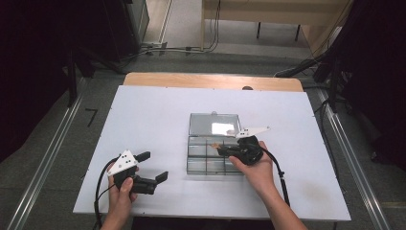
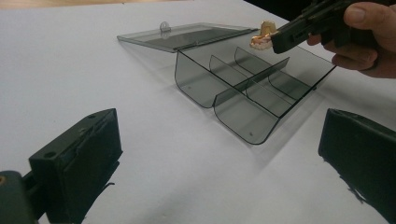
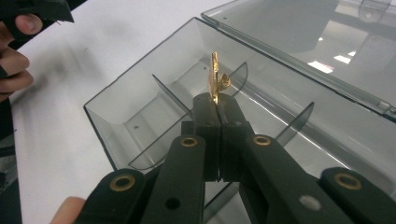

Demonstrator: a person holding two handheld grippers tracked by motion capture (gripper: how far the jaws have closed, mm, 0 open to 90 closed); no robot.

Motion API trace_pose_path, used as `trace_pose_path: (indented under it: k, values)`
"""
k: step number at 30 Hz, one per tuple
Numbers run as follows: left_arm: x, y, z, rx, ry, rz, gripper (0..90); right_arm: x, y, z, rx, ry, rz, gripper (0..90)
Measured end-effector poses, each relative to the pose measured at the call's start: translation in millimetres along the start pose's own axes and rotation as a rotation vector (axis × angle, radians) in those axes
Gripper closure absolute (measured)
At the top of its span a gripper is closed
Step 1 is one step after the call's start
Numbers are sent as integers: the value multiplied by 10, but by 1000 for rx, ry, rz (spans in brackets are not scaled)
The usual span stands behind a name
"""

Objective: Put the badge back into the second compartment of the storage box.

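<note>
Fingers of right gripper (image 3: 215,105) pinch gold piece (image 3: 215,79) (thin, upright) above organizer box (image 3: 140,107).

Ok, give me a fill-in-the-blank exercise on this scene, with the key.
1. The right gripper is shut on a small ____-coloured piece.
2. The box stands with its lid ____.
3. The left gripper rests on the table with its jaws ____.
4. The piece is held ____ the box.

Missing words: gold; open; open; above
</note>
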State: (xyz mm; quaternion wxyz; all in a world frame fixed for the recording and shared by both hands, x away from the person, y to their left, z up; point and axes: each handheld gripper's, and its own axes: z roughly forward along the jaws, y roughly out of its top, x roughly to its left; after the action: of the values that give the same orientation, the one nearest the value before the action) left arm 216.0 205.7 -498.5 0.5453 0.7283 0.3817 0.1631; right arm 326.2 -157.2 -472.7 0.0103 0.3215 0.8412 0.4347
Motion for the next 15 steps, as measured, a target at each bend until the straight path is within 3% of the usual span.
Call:
trace_pose_path:
  k: [9,15]
  values:
    - [6,-1,0,-1,-1,-1,0,-57,-41,68,47,-42,14,868]
    - [3,0,-1,0,-1,0,0,-91,-66,110,64,-33,30,863]
